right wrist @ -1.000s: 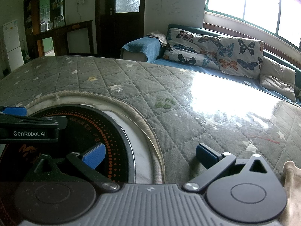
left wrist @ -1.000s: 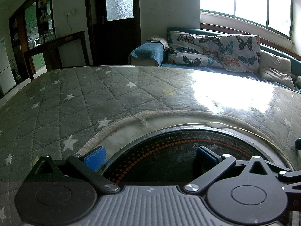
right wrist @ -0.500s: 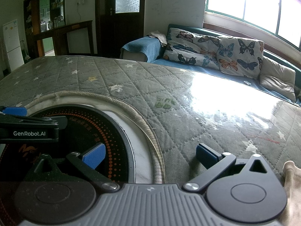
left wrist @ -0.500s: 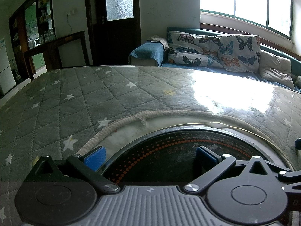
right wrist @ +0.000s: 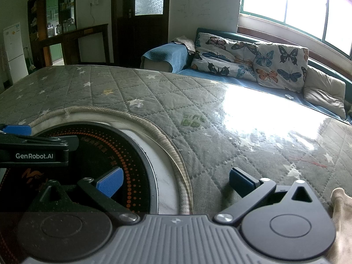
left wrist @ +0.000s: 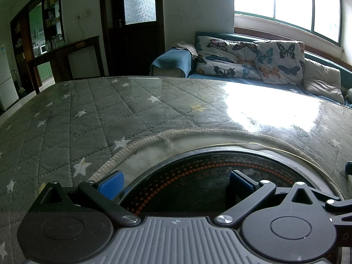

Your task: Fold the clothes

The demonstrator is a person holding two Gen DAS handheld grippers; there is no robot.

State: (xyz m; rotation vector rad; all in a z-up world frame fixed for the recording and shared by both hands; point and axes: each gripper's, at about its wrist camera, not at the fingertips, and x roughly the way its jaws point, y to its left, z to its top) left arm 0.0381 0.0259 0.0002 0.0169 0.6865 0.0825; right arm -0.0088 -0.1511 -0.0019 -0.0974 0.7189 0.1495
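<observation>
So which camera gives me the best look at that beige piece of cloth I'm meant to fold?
The right wrist view. The beige cloth shows at its lower right edge, lying on the quilted table cover beside the right hand-held gripper, though mostly cut off. The left wrist view shows none of it.
</observation>
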